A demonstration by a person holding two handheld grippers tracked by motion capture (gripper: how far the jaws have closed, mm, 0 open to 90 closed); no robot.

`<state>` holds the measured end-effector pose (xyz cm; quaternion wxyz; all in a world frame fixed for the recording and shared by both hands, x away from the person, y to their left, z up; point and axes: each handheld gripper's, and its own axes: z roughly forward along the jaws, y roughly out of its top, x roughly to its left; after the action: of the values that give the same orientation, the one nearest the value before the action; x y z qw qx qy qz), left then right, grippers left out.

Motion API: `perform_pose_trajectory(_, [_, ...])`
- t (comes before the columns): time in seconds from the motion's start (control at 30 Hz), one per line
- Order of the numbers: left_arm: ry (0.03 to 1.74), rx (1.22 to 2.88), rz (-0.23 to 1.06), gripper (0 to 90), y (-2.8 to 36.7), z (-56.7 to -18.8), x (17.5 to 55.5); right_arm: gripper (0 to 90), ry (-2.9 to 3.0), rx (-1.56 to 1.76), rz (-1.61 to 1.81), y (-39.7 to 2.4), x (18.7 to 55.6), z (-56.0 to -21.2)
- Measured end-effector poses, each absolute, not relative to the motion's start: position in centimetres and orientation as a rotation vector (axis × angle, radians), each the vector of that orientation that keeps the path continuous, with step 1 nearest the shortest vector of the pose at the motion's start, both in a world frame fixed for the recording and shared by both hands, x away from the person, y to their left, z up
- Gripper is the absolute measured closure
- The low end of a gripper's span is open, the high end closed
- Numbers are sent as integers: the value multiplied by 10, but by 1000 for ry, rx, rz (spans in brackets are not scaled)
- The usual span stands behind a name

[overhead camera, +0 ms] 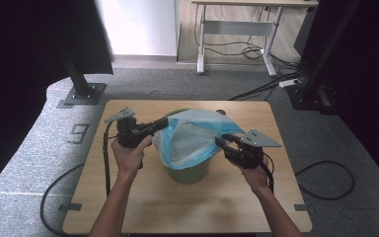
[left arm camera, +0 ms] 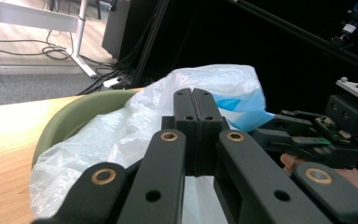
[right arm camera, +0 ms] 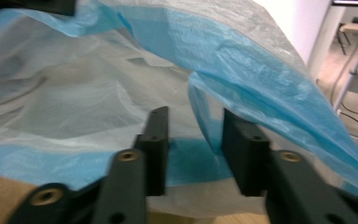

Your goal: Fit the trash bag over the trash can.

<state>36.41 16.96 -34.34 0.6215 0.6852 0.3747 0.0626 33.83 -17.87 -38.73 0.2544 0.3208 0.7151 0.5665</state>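
An olive-green bin stands mid-table with a thin white and blue plastic bag billowing out of its top. My left gripper reaches in from the left, its jaws pressed together on the bag's blue rim. In the left gripper view the joined jaw tips sit against the bag above the bin's rim. My right gripper is at the bag's right side. In the right gripper view its jaws stand apart, a blue fold of the bag hanging loose between them.
The wooden table has bare board in front of the bin. Black frame posts stand on the carpet behind the table's corners. Cables trail on the floor at the right, and a desk stands farther back.
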Motion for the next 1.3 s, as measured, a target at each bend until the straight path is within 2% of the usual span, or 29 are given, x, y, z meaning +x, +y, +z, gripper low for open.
perform_pose_trajectory(0.1, [861, 1576, 144, 899, 170, -344, 365, 865, 1947, 864, 1529, -176, 341, -388])
perform_pose_trajectory(0.13, [861, 1575, 145, 899, 171, -344, 365, 886, 1946, 858, 1524, -176, 340, -389])
perform_pose_trajectory(0.4, [871, 1552, 151, 899, 180, -342, 364, 889, 1880, 899, 1528, -200, 327, -397])
perform_pose_trajectory(0.83, [902, 1533, 186, 899, 195, -340, 362, 890, 1850, 974, 1536, -236, 326, -406])
perform_pose_trajectory(1.3, [919, 1519, 161, 899, 217, -363, 343, 889, 1902, 991, 1608, -249, 307, -426])
